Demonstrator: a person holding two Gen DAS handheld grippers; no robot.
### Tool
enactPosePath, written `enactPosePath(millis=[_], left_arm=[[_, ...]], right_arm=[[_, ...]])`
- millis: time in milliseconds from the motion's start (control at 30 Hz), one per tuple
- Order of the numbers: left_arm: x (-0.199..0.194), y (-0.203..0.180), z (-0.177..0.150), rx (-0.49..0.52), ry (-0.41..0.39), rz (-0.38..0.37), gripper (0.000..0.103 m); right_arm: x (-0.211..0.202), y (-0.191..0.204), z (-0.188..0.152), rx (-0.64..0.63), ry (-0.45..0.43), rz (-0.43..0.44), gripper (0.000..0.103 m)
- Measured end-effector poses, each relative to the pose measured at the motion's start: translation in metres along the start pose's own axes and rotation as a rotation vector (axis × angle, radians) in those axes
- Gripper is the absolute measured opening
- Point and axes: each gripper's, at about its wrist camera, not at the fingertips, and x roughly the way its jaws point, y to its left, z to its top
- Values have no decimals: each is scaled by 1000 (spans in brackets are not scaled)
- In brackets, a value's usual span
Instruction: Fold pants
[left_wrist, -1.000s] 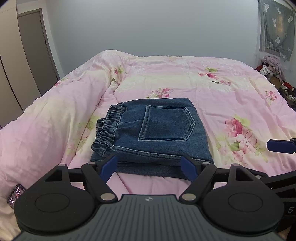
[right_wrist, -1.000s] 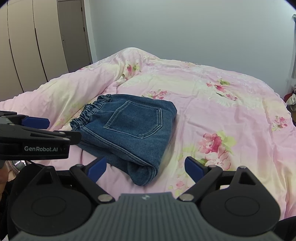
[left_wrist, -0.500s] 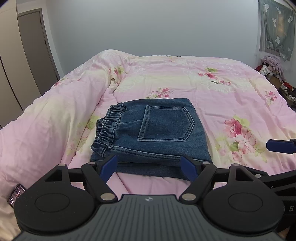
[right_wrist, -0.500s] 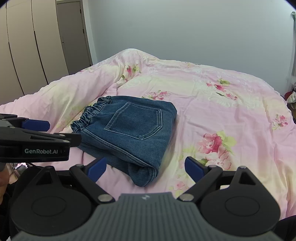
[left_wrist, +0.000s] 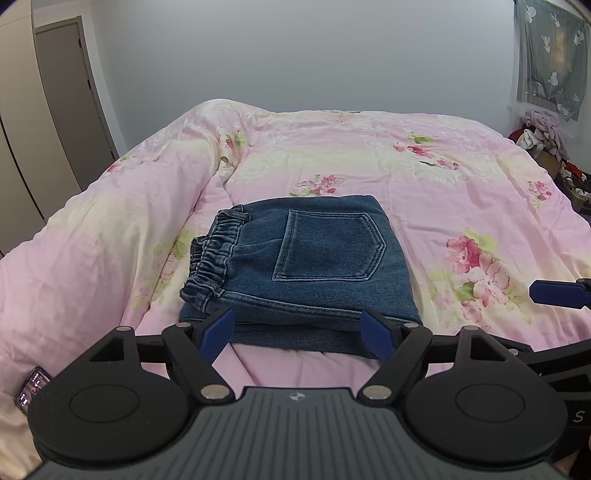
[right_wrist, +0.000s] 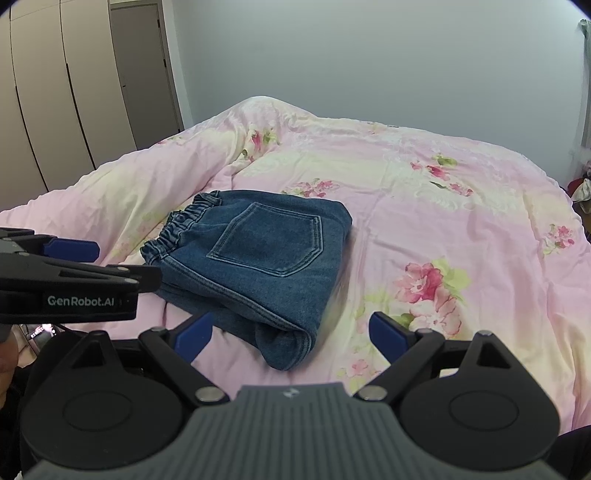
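- One pair of folded denim pants (left_wrist: 306, 266) lies on the bed, showing one back pocket (left_wrist: 328, 245) and one gathered elastic waistband (left_wrist: 212, 258).
- One bed, covered by one pink floral quilt (left_wrist: 461, 192).
- Two grippers: the left gripper (left_wrist: 299, 332) and the right gripper (right_wrist: 291, 332), each with two blue-tipped fingers (left_wrist: 218, 328) spread apart.
- One phone (left_wrist: 32, 384) with a lit screen, at the quilt's near left edge.
- One grey door (right_wrist: 146, 74).
- One patterned curtain (left_wrist: 546, 55).
- One heap of clothes (left_wrist: 543, 129) beside the bed.

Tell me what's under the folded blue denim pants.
The folded blue denim pants lie on a pink floral quilt. Anything beneath their layers is covered.
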Motion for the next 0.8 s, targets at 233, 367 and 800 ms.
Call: enactPosePath(millis=[233,367,800], left_arm=[[0,-1,0,-4,2,-3,91],[0,-1,0,-1,2,-1,91],[1,-5,-3,27,11,8,91]], right_arm=[[0,-1,0,2,-3,0,89],[0,0,0,2,0,-1,89],[1,1,-2,1,10,1,89]])
